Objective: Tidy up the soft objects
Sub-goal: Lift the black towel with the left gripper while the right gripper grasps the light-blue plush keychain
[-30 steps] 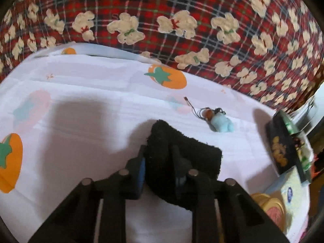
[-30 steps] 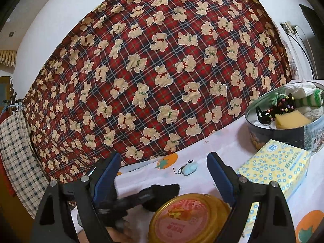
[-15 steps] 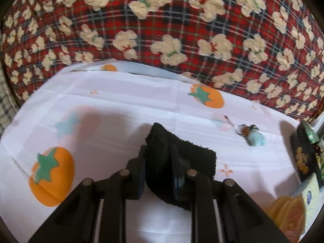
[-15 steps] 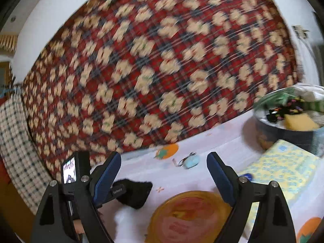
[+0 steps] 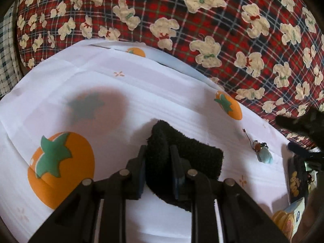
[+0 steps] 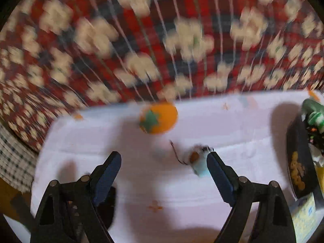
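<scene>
A white cloth (image 5: 85,85) printed with orange persimmons covers the surface. On it lie a small blue charm (image 5: 264,156), a dark round tin (image 6: 297,170) and a yellow tissue pack (image 6: 303,220).

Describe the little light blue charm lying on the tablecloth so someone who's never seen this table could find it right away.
Start at the white tablecloth printed with orange fruit, in front of the red plaid bear fabric. To the right of the black fuzzy cloth lies the light blue charm. It is small, with a brown bead top and a thin dark cord, the only pale blue thing there.
</scene>
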`<state>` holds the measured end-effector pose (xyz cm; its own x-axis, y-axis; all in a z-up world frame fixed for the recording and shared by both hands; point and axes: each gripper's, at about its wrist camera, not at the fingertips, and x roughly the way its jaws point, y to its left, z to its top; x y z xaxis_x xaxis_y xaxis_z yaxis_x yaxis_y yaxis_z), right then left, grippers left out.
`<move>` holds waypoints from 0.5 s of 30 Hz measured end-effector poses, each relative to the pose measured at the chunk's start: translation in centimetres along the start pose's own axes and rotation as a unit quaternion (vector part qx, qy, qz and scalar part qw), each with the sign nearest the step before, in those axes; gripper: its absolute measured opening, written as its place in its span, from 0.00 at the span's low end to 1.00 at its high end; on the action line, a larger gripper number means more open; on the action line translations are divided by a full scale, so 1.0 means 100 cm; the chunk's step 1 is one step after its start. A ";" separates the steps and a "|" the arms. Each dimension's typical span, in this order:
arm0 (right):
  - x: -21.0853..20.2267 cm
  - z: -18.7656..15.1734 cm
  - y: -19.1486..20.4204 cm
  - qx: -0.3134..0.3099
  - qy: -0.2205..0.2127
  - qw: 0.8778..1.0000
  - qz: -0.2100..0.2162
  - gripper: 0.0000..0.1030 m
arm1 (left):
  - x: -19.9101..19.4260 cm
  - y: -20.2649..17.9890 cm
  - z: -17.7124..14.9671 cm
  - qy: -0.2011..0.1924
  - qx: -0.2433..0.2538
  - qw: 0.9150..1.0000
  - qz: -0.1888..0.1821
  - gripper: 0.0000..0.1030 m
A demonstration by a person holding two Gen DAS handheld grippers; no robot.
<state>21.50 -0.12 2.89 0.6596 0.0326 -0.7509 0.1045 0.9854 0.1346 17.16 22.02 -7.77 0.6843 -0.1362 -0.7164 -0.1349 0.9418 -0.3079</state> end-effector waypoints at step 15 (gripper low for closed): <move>0.080 0.008 -0.032 0.006 0.139 0.989 -0.044 0.67 | 0.001 0.002 0.009 0.009 -0.018 1.000 -0.012 0.19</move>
<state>27.04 -3.12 -2.97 0.4177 -0.0068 -0.9086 0.1630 0.9843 0.0676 17.83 22.50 -7.36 0.6744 -0.1637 -0.7200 -0.1457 0.9264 -0.3471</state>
